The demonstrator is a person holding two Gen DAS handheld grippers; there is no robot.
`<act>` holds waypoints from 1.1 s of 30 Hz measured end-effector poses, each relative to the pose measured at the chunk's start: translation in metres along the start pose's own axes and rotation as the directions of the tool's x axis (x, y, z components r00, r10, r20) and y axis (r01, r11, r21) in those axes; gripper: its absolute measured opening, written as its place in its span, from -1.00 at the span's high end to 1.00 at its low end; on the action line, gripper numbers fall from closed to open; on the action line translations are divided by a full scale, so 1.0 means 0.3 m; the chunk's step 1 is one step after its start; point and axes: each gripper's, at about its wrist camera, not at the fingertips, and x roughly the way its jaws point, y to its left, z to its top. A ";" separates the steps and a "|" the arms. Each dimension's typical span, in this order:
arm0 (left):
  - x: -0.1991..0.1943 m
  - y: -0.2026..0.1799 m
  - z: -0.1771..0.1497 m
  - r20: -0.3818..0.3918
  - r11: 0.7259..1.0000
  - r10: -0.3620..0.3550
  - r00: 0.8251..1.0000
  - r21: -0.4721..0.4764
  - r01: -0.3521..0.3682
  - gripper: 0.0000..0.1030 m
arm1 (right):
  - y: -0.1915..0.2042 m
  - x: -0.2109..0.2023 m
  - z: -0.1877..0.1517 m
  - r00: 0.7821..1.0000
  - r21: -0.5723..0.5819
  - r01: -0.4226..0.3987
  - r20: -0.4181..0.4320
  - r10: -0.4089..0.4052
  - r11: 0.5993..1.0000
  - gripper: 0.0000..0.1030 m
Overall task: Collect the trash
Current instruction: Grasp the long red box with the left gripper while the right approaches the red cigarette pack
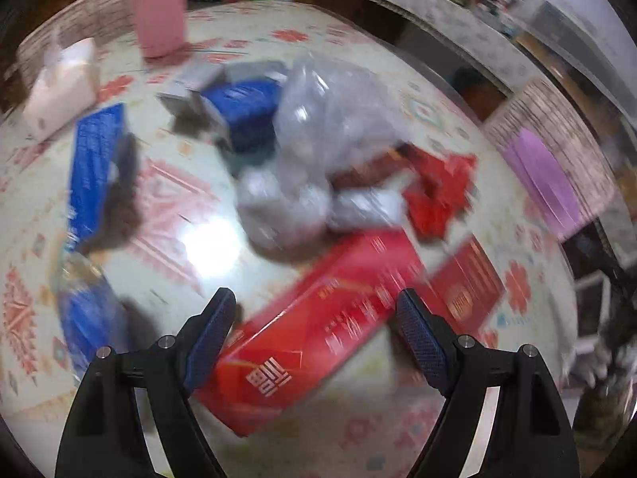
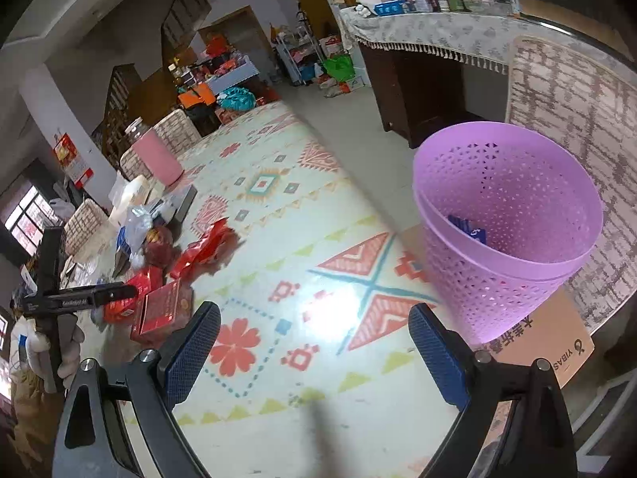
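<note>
My left gripper is open and hovers low over a long red box that lies slantwise on the patterned table, one finger on each side of it and neither pad pressing. Beyond it lie a clear plastic bag, a crumpled red wrapper, a smaller red box and blue boxes. My right gripper is open with nothing between its fingers, above bare tablecloth. The purple mesh basket stands just to its right, with a blue scrap inside.
A pink bin and a tissue pack stand at the table's far side. The purple basket rests on a cardboard box beside the table edge. A gloved hand is at the left over the trash pile. Padded chairs surround the table.
</note>
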 end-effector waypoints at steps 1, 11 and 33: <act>-0.005 -0.014 -0.017 -0.001 1.000 -0.008 1.000 0.018 0.008 -0.59 | 0.011 0.005 0.000 1.000 -0.007 0.000 -0.003 0.000 1.000 -0.90; -0.010 -0.109 -0.144 0.014 0.989 0.133 0.991 0.059 -0.134 -0.26 | 0.200 0.123 -0.011 0.994 -0.120 -0.080 -0.083 0.070 0.990 -0.90; -0.129 0.039 -0.291 0.047 0.976 0.117 0.992 -0.191 -0.106 0.24 | 0.569 0.508 0.059 0.834 -0.358 -0.479 -0.472 0.286 0.802 -0.91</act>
